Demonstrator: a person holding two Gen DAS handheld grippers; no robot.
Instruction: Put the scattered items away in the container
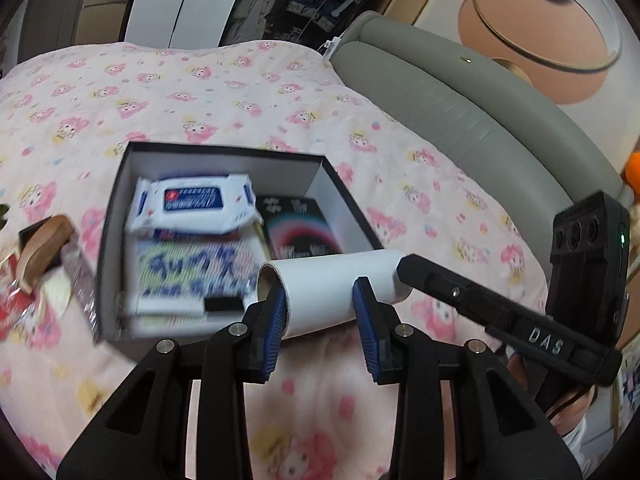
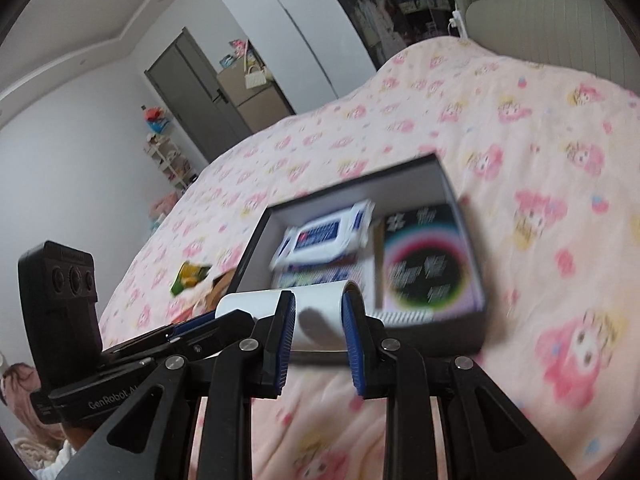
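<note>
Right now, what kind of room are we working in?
Most likely a bedroom. The box sits on a bed with a pink cartoon-print quilt, a padded grey headboard curves along one side, and clothes hang in a wardrobe beyond the bed.

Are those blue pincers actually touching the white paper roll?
Touching. In the left wrist view, both blue pads of the left gripper press the white roll; the right wrist view shows the right gripper clamping it too.

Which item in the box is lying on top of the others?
The white-and-blue wipes pack, at the back left of the box; it overlaps the pale printed packet, while the black booklet lies alongside.
</note>
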